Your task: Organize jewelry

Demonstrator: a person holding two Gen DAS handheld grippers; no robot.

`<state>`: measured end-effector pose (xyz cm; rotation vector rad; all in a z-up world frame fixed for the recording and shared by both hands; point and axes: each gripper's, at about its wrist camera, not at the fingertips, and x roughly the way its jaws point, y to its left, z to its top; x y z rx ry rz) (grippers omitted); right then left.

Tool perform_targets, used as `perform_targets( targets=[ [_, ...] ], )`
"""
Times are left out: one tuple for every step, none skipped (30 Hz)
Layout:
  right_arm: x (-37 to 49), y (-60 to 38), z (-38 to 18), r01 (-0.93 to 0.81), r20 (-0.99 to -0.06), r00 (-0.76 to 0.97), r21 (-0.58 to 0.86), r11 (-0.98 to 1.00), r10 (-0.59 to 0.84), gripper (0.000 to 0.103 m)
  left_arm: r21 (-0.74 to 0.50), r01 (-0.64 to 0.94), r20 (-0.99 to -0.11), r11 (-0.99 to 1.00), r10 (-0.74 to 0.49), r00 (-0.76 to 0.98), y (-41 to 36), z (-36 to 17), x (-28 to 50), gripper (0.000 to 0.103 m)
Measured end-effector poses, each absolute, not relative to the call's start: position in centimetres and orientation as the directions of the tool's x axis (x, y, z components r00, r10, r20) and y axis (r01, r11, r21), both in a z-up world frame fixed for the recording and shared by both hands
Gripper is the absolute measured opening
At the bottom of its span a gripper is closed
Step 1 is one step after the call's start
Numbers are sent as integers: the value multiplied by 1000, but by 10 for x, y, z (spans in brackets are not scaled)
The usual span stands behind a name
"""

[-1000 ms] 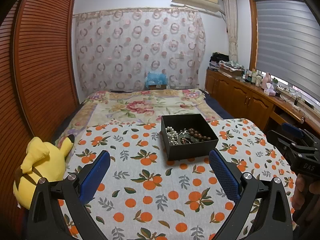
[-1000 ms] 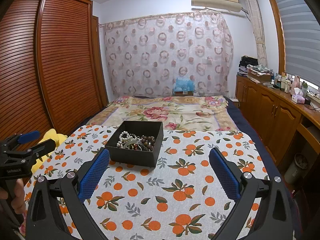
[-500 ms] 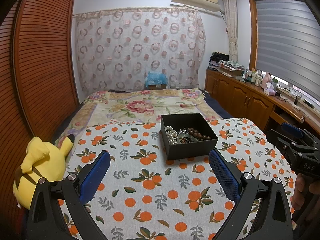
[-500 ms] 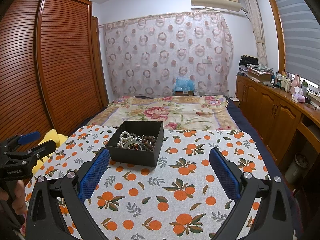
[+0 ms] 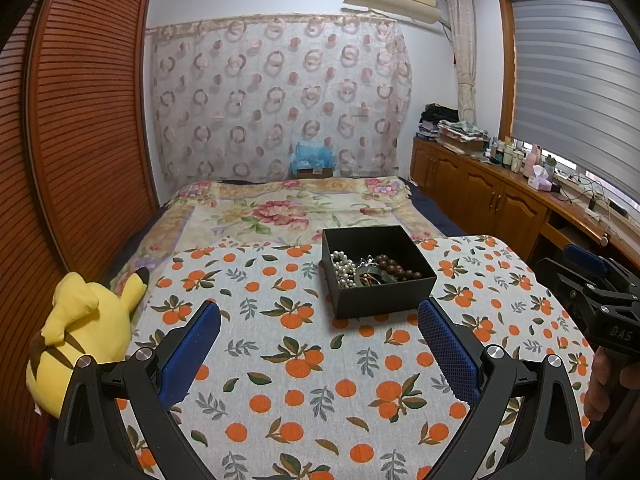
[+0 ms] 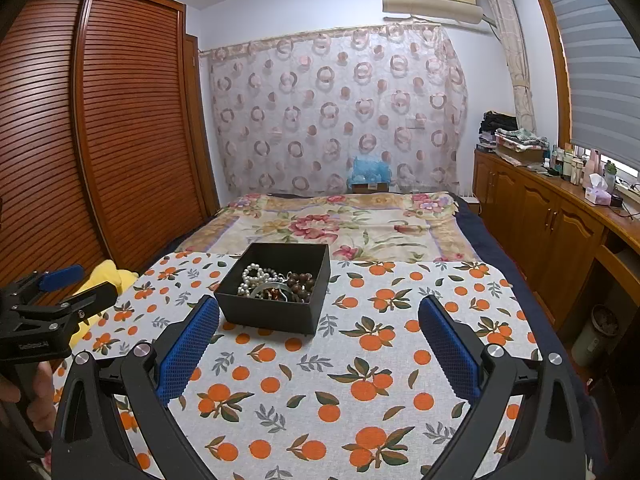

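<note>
A black box [image 5: 378, 270] sits on an orange-print cloth [image 5: 304, 360] spread over the near part of a bed [image 5: 280, 208], toward the cloth's far edge and well in from both side edges. The box is open-topped and holds the jewelry in 1 tangled heap: a string of white pearls [image 5: 345, 268] on its left side, a strand of dark brown beads [image 5: 396, 268] on its right side, and some metal pieces between them that are too small to tell apart.

The left tool [image 5: 318, 344] hovers over the cloth's near half with its 2 blue-padded fingers spread wide and nothing between them — released. The box lies beyond its fingertips, closer to the right pad [image 5: 448, 350] than to the left.

The right tool [image 6: 318, 344] hangs likewise over the cloth, fingers spread wide and bare. From its view the box [image 6: 276, 288] lies just past the left pad [image 6: 188, 350], and the pearls [image 6: 256, 278] and brown beads [image 6: 300, 282] show inside it.

Each tool appears at the edge of the other's view, gripped by a hand [image 5: 600, 384] on its handle.

A yellow plush toy [image 5: 80, 332] rests at the cloth's left edge, against the slatted wooden wardrobe [image 5: 80, 120]. A floral bedspread [image 6: 340, 224] covers the far part of the bed.
</note>
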<state>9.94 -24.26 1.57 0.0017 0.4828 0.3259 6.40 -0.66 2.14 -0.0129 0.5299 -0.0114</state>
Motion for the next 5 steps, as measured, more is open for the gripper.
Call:
perform_targets(
  targets=[
    [99, -243, 16, -308, -456, 834, 80, 948, 310, 100, -15, 9, -505, 1000, -15, 863, -7, 21, 64, 95],
    [99, -243, 16, -309, -455, 835, 79, 948, 310, 100, -14, 8, -505, 1000, -13, 863, -7, 22, 64, 95],
    [99, -243, 16, -308, -455, 835, 78, 948, 309, 100, -14, 7, -504, 1000, -13, 863, -7, 22, 64, 95],
    [99, -243, 16, -308, -455, 835, 78, 948, 309, 100, -15, 8, -505, 1000, -14, 863, -7, 21, 64, 95],
    [99, -243, 16, -308, -456, 835, 79, 948, 310, 100, -16, 8, -506, 1000, -15, 862, -7, 22, 64, 95]
  ],
)
